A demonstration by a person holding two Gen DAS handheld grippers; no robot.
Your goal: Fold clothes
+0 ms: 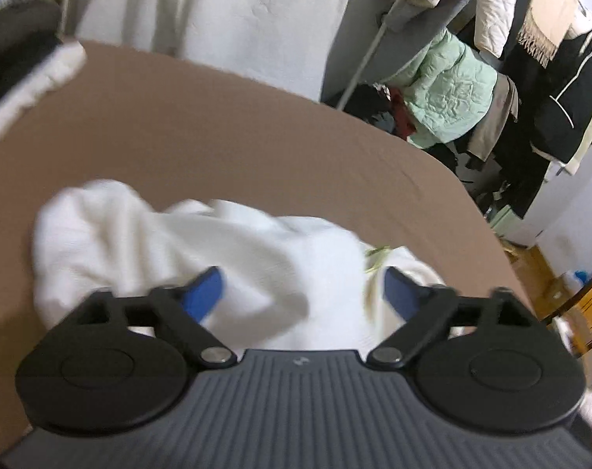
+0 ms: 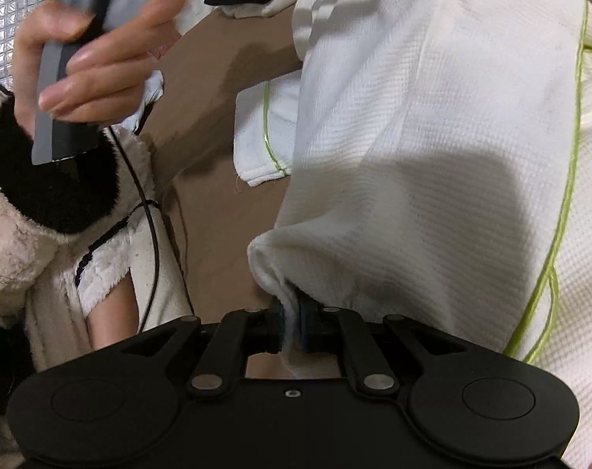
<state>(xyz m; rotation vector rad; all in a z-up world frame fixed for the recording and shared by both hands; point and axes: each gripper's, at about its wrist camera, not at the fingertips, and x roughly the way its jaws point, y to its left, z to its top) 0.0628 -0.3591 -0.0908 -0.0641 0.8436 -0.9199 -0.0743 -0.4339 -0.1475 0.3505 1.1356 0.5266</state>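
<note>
On the brown bed (image 1: 217, 125), right hand-held gripper (image 2: 292, 328) clamps white garment (image 2: 433, 156) edge to anchor it, left hand-held gripper (image 1: 296, 293) spread apart, empty, free to regrasp

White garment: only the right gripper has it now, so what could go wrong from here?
1. The right gripper pinches just a thin bunched edge of the white garment; a tug may pull it free.
2. The left gripper is open above the cloth, so the loose side could slump and spoil the fold.
3. A black cable hangs near the sleeve and might snag.

waffle-knit white garment (image 2: 433, 125), matt brown tabletop (image 1: 217, 125)
</note>
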